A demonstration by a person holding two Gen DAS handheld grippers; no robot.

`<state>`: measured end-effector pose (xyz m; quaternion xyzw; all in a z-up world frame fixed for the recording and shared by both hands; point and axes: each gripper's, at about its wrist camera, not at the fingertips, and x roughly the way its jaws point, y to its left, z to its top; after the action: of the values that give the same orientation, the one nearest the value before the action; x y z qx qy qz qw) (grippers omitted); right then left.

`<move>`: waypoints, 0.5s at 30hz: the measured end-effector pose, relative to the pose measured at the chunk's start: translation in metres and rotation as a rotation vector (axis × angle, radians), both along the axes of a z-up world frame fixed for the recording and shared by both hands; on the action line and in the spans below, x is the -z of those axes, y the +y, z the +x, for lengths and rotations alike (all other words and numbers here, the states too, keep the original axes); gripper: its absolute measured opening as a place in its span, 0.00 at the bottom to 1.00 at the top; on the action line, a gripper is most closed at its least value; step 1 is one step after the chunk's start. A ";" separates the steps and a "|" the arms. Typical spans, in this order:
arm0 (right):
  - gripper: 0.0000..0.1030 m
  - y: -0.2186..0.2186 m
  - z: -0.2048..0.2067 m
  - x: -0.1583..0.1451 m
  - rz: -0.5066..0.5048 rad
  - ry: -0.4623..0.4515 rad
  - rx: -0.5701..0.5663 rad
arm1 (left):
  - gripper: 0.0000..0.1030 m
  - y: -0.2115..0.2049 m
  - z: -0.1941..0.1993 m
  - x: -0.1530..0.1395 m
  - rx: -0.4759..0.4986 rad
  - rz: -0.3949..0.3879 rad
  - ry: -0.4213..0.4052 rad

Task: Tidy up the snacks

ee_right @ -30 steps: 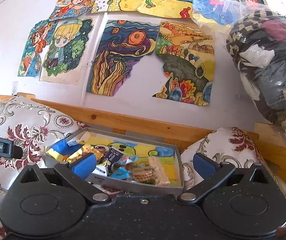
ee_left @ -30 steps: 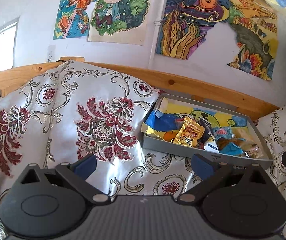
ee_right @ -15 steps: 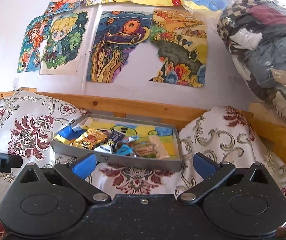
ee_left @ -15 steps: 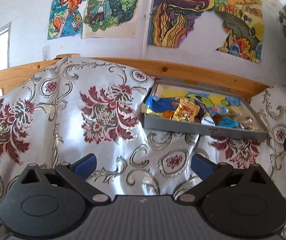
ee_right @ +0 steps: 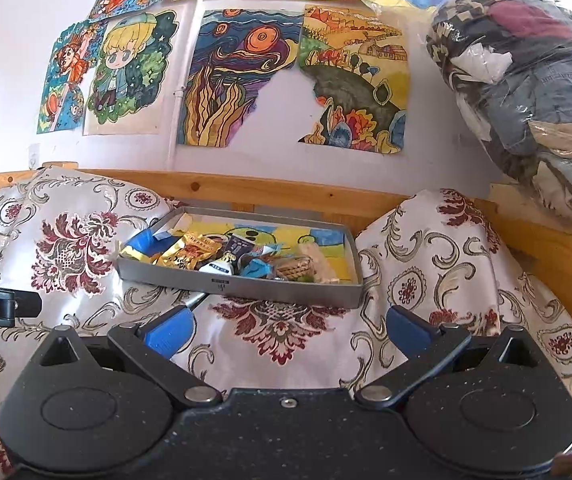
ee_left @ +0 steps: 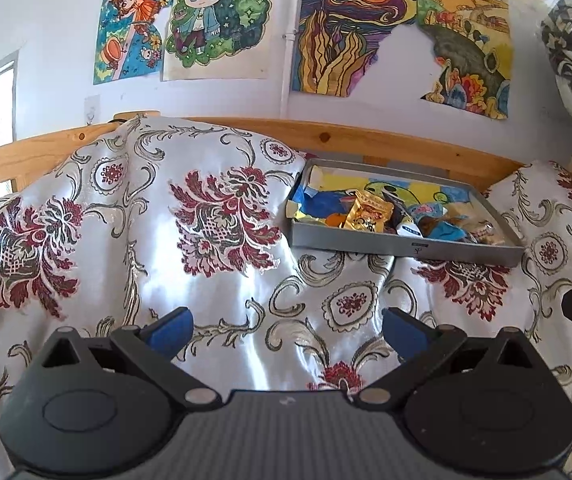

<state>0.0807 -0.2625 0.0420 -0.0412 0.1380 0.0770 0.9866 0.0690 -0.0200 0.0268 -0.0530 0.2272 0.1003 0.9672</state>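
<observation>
Both grippers, left [ee_left: 286, 330] and right [ee_right: 288, 330], hang with fingers spread wide and empty, short of the tray [ee_right: 245, 286] on the cloth [ee_left: 213, 280], where the snacks [ee_right: 205, 252] lie heaped, seemingly unsorted.

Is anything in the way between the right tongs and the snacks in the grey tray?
Nothing visible blocks them. The right tongs are open and empty, and only flowery cloth lies between them and the grey tray. The tray's low front wall is the only edge to reach over to the snacks.
</observation>
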 end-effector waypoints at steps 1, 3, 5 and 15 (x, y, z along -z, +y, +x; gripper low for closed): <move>0.99 0.000 -0.002 0.000 0.003 0.005 -0.001 | 0.99 0.000 -0.002 0.001 0.003 -0.001 0.004; 0.99 0.000 -0.007 0.001 0.008 0.016 0.000 | 0.99 0.001 -0.004 0.003 0.009 -0.002 0.014; 0.99 0.000 -0.010 0.002 0.014 0.030 0.001 | 0.99 0.002 -0.008 0.005 0.018 -0.002 0.021; 0.99 -0.002 -0.014 0.011 0.058 0.117 0.018 | 0.99 0.006 -0.016 0.016 0.007 -0.013 0.072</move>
<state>0.0668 -0.2646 0.0314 -0.0069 0.1937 0.0741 0.9782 0.0530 -0.0138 0.0104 -0.0547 0.2626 0.0975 0.9584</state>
